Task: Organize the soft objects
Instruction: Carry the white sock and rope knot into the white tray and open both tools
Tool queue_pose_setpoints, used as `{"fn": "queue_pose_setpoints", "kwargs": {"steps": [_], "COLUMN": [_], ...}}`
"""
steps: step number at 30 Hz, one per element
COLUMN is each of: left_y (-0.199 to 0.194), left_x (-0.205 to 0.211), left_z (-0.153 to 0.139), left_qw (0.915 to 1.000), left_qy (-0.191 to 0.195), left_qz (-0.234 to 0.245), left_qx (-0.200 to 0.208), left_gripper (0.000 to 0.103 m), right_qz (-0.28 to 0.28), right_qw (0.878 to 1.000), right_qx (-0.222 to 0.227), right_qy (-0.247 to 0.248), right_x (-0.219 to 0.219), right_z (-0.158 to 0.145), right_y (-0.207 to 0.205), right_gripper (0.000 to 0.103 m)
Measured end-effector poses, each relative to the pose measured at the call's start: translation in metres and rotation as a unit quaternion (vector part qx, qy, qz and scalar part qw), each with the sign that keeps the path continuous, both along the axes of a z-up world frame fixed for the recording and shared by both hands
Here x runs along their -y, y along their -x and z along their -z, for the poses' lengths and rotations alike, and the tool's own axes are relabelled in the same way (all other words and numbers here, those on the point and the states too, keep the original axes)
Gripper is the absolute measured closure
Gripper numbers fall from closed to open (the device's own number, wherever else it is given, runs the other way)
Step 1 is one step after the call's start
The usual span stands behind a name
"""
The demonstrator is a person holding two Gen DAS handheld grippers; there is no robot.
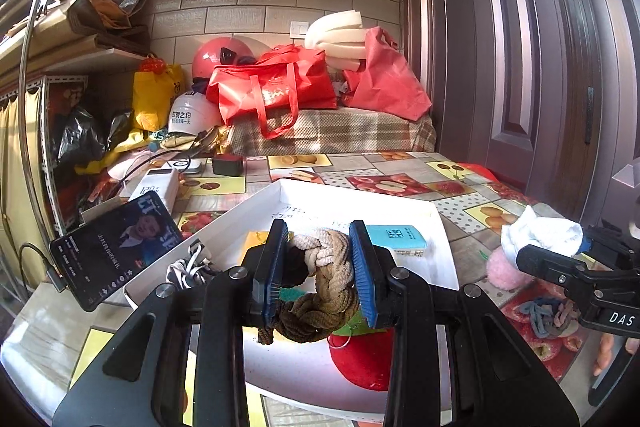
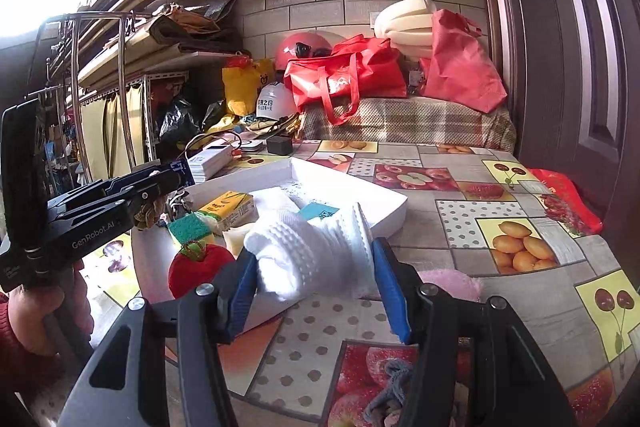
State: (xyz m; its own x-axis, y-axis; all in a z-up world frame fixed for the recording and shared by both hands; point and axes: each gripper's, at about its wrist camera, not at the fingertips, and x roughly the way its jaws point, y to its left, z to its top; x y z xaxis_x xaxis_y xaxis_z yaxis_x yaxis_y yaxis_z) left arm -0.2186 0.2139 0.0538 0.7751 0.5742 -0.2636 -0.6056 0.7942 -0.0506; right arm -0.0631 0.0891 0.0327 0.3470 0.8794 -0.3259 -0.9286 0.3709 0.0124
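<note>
My left gripper [image 1: 318,273] is shut on a braided rope knot [image 1: 326,291], cream above and olive-brown below, held over the white tray [image 1: 360,197]. In the tray lie a red apple-shaped plush [image 1: 366,361], a blue tissue pack [image 1: 398,237] and a yellow pack [image 2: 228,207]. My right gripper [image 2: 316,277] is shut on a rolled white towel [image 2: 316,251] near the tray's right edge [image 2: 394,215]. The right wrist view also shows the left gripper [image 2: 160,193], the apple plush [image 2: 196,269] and a green sponge [image 2: 188,227].
A pink fluffy ball [image 1: 506,267] and a blue-pink braided piece [image 1: 548,313] lie on the fruit-print tablecloth [image 2: 460,219] right of the tray. A phone [image 1: 116,249] leans at the left. Red bags [image 1: 276,87], helmets and foam crowd the back. A door [image 1: 540,47] stands right.
</note>
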Motion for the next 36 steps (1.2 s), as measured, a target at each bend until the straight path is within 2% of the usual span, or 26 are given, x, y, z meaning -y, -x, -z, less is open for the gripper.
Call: {"fn": "queue_pose_setpoints", "kwargs": {"steps": [6,9,12,18,24,29,34,36], "left_y": [-0.020,-0.030,-0.039,-0.044,-0.050,-0.048,-0.047,-0.047], "left_x": [-0.018,-0.021,-0.026,-0.030,-0.035,-0.044,-0.039,-0.039], "left_z": [0.003,0.005,0.007,0.007,0.008,0.009,0.007,0.007], "left_qw": [0.9997,0.9994,0.9980,0.9964,0.9945,0.9942,0.9958,0.9962], "left_qy": [-0.009,-0.009,0.007,0.028,0.048,0.066,0.051,0.048], "left_qz": [-0.009,0.004,0.038,0.059,0.067,0.060,0.052,0.044], "left_qx": [-0.022,-0.034,-0.050,-0.053,-0.065,-0.059,-0.056,-0.058], "left_gripper": [0.072,0.071,0.071,0.071,0.071,0.071,0.071,0.070], "right_qz": [-0.018,-0.022,-0.020,-0.014,-0.001,0.039,0.053,0.056], "right_qw": [1.000,0.999,0.997,0.992,0.992,0.992,0.991,0.991], "right_qx": [-0.007,-0.017,-0.027,-0.066,-0.056,-0.060,-0.085,-0.082], "right_qy": [0.021,0.039,0.064,0.103,0.111,0.102,0.092,0.089], "right_x": [-0.036,-0.055,-0.071,-0.095,-0.112,-0.126,-0.125,-0.124], "right_z": [0.003,0.006,0.010,0.019,0.018,0.015,0.015,0.015], "right_y": [0.009,0.010,0.007,-0.006,-0.011,-0.030,-0.043,-0.042], "right_gripper": [0.048,0.048,0.048,0.048,0.047,0.047,0.047,0.040]}}
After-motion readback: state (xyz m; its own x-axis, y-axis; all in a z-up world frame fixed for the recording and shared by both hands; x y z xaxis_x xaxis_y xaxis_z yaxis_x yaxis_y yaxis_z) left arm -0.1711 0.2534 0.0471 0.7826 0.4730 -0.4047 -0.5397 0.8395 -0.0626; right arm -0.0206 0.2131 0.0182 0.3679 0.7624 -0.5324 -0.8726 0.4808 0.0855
